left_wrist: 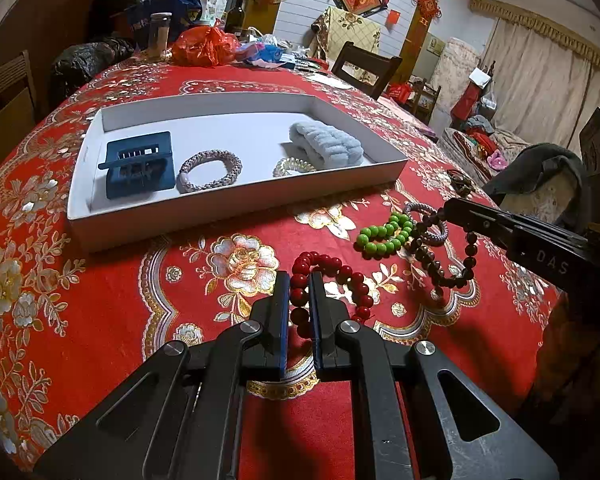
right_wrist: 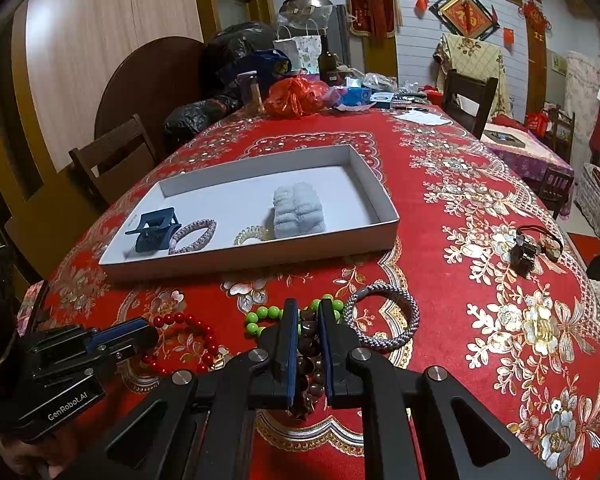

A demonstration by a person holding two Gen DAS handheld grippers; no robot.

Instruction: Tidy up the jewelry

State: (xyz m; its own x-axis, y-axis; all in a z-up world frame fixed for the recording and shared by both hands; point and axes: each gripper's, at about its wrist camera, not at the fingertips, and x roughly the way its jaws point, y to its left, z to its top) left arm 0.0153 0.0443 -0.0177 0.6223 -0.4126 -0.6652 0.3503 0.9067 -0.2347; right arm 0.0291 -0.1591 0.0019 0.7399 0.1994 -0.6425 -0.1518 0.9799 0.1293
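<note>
On the red floral tablecloth my left gripper (left_wrist: 300, 284) is shut on a red bead bracelet (left_wrist: 340, 276); the right wrist view shows this gripper (right_wrist: 152, 330) at lower left beside the red beads (right_wrist: 204, 336). My right gripper (right_wrist: 308, 314) is shut on a dark brown bead bracelet (right_wrist: 310, 344), and in the left wrist view it (left_wrist: 446, 212) comes in from the right with the brown beads (left_wrist: 444, 268) looped below it. A green bead bracelet (left_wrist: 384, 236) and a grey braided bracelet (right_wrist: 384, 316) lie just beyond. Behind them stands the white tray (left_wrist: 236, 208).
The tray holds a blue claw clip (left_wrist: 138, 168), a braided hair tie (left_wrist: 210, 170), a clear coil tie (left_wrist: 294, 166) and a pale blue fluffy band (left_wrist: 326, 146). A dark clip with a hair tie (right_wrist: 534, 248) lies near the right table edge. Bags and bottles crowd the far end.
</note>
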